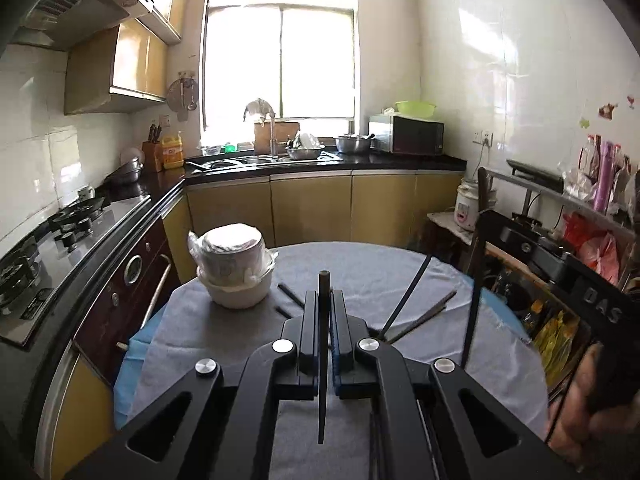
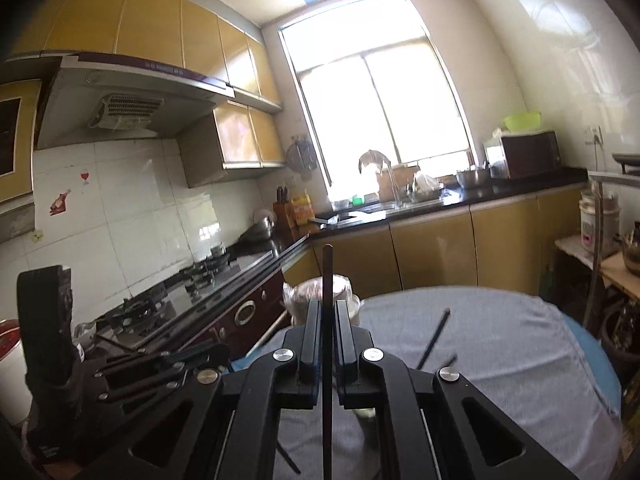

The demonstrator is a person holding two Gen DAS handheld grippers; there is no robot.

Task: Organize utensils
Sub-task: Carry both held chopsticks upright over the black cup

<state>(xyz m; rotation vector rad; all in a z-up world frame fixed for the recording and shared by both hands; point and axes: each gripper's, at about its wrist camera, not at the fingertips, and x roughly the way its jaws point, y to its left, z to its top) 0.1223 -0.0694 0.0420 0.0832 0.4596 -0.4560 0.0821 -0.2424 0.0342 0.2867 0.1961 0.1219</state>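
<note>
Two black two-finger grippers are in this kitchen, and each one holds one thin dark chopstick.

The left gripper (image 1: 324, 300) has its fingers almost closed, with only a thin gap, and they pinch a dark chopstick (image 1: 322, 360) that runs straight up and down between them. Its top end sticks out just past the fingertips and its lower end hangs down over the cloth.

The right gripper (image 2: 328, 308) is squeezed the same narrow way around its own dark chopstick (image 2: 327, 340), which pokes up well above the fingertips.

Both grippers are above a round table covered with a grey cloth (image 1: 360, 276). A blue cloth (image 1: 132, 360) peeks out under the grey one at the table's edge.

More loose dark chopsticks lie on the grey cloth. In the left camera I can count about five: two short bits (image 1: 291, 295) just left of the fingers and about three long ones (image 1: 424, 318) on the right that cross each other. One more thin dark stick (image 1: 472, 320) stands up at the right edge, held in the other gripper.

There is one stack of white bowls wrapped in clear plastic (image 1: 234, 268) on the table, at the far left, near the left gripper's fingers but not touching them.

Behind the table are one black gas stove (image 1: 64, 232), one sink (image 1: 256, 162) and one microwave (image 1: 406, 134).
</note>
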